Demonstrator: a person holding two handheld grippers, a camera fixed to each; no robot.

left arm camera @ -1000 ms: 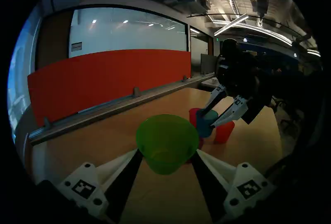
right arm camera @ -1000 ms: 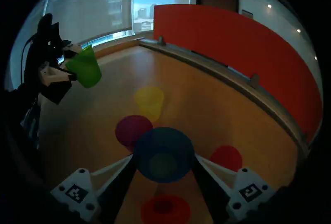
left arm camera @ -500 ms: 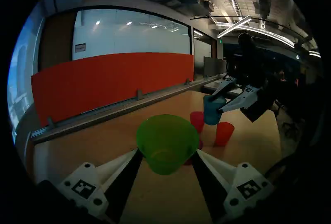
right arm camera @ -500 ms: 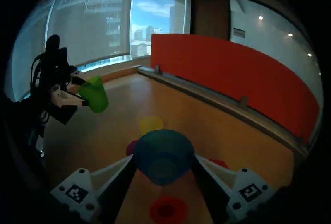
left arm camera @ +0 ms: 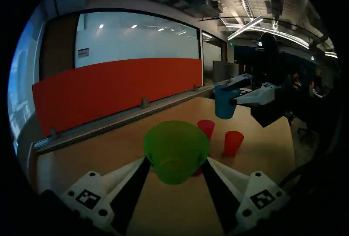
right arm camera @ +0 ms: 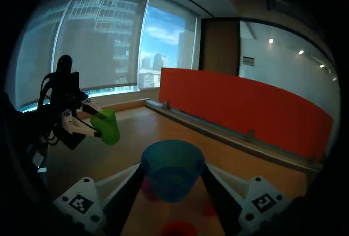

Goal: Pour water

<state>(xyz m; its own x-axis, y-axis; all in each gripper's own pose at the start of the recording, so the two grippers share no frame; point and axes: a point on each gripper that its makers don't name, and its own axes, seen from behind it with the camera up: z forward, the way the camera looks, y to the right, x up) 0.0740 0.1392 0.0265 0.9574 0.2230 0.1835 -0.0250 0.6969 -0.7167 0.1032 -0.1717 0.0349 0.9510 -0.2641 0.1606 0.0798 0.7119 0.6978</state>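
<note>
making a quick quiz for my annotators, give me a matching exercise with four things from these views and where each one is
Things:
1. green cup
2. blue cup
3. red cups
4. red panel

Places:
a. standing on the table
b. held off the table between the fingers of the right tool
c. upright along the table's edge
d. held between the fingers of the left tool

Pairs: 1-d, 2-b, 3-a, 4-c
</note>
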